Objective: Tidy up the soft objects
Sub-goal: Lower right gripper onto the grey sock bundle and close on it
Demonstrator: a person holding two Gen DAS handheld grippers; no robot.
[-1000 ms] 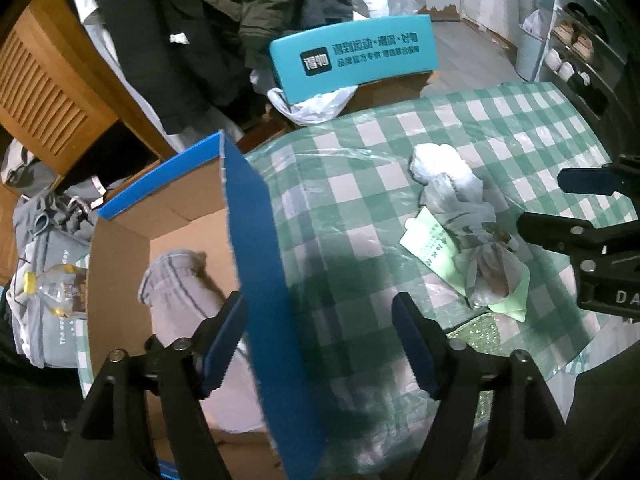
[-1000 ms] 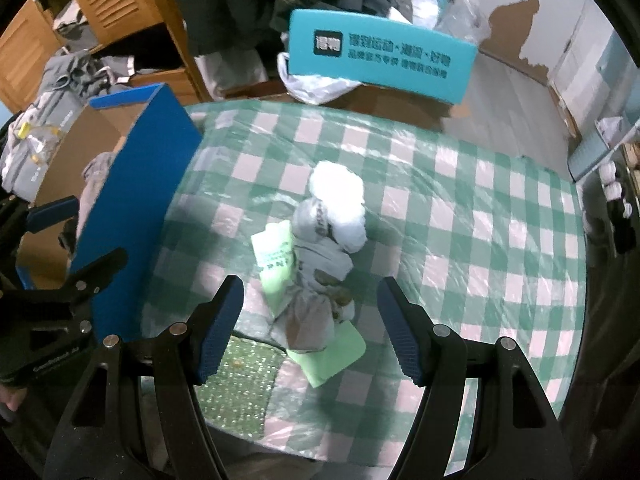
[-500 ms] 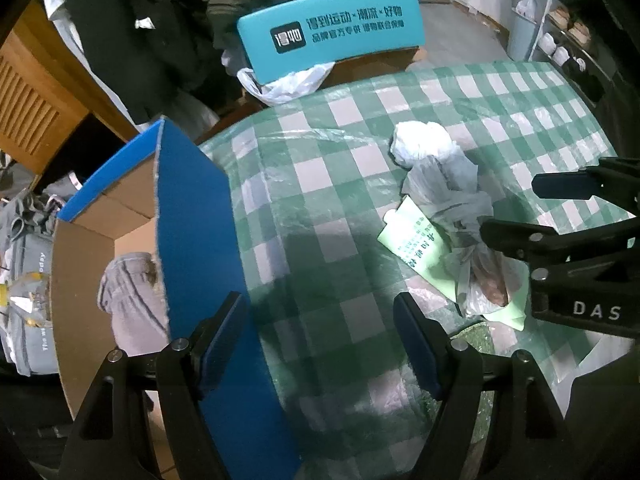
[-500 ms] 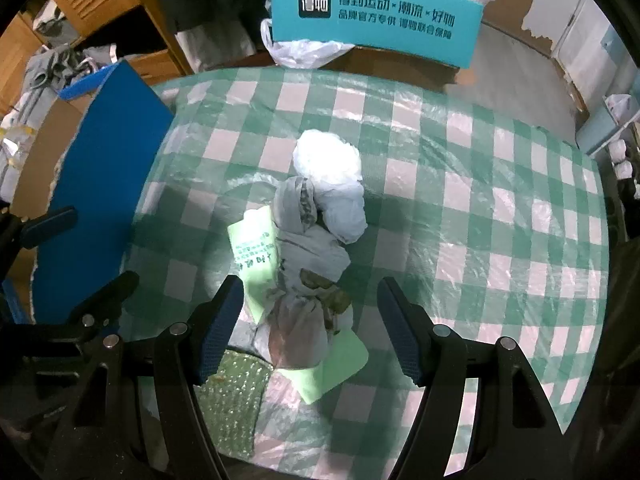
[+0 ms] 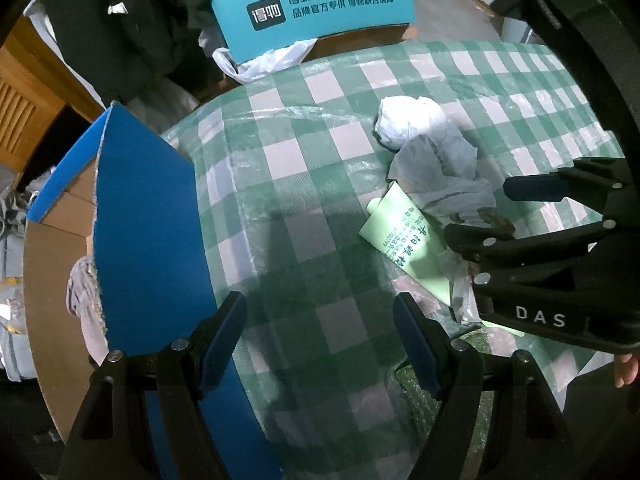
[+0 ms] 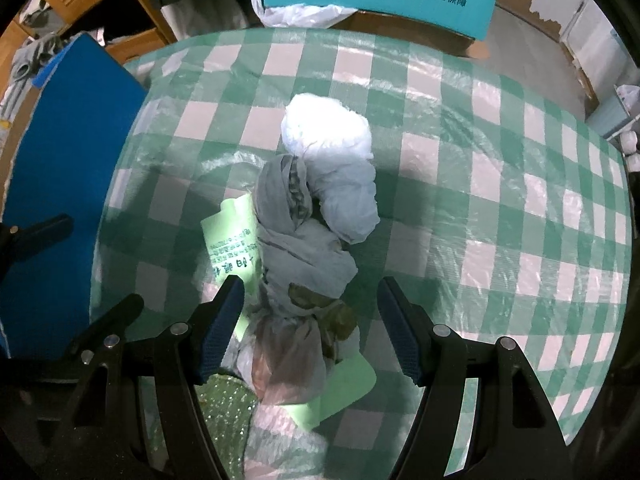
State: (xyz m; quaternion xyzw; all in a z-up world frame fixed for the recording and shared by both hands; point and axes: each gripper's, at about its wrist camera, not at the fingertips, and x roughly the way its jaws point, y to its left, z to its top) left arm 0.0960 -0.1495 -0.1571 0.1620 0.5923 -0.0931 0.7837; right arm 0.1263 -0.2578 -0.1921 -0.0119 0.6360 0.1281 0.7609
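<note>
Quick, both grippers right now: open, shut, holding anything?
Left gripper: open, empty, over the checked tablecloth.
Right gripper: open, holding nothing, its jaws either side of the rag bundle.

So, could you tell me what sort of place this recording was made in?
Most likely a lived-in home, perhaps a dining corner: a table under a green checked cloth, dark coats hanging behind it, and a slatted wooden cabinet beside an open cardboard box.

Green-and-white checked tablecloth [image 6: 480, 184], blue box flap [image 5: 148, 216], pale green packet [image 5: 408, 240].
</note>
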